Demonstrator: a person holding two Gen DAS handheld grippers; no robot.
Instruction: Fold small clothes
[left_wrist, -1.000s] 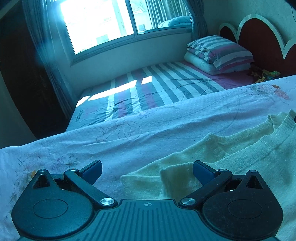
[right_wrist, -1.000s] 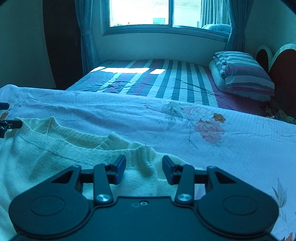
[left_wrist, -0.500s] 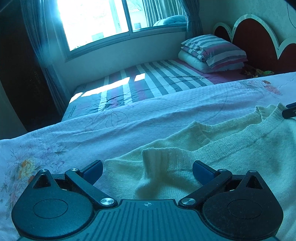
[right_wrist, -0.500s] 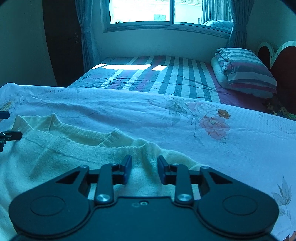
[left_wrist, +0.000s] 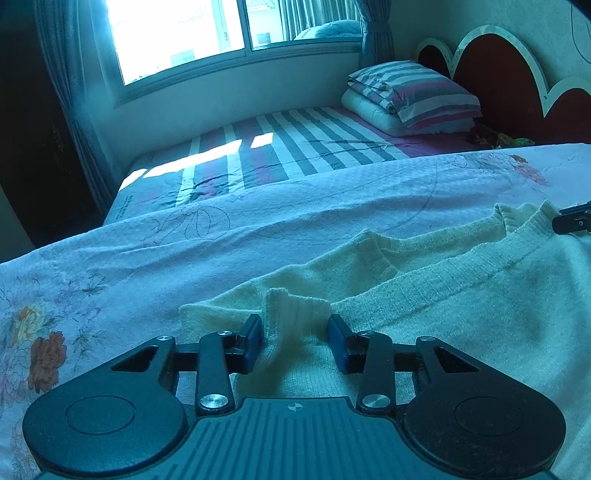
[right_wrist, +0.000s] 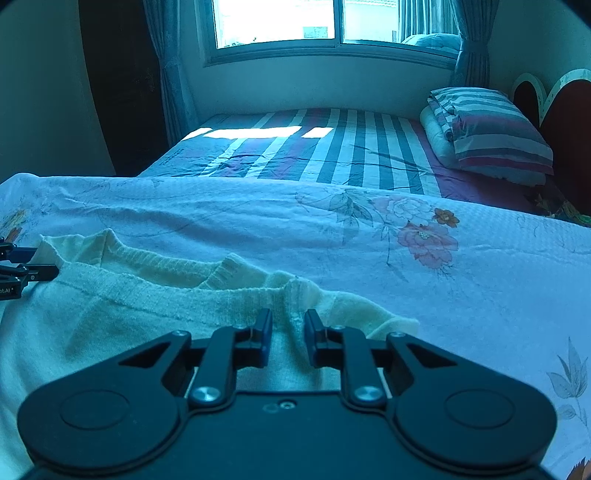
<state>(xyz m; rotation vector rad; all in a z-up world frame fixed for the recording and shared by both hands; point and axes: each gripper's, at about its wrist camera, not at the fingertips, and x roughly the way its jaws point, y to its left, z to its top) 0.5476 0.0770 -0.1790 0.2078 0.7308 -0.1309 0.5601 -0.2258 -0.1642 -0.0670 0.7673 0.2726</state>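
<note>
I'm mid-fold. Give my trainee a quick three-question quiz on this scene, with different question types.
1. True or false: the cream sweater lies on the floral sheet.
2. What rests by the headboard? A striped pillow; B laptop; C basket.
3. What is between the fingers of the left gripper and the right gripper?
Key: 1 true. 2 A. 3 A fold of the cream sweater; both pairs of jaws are closing on it.
</note>
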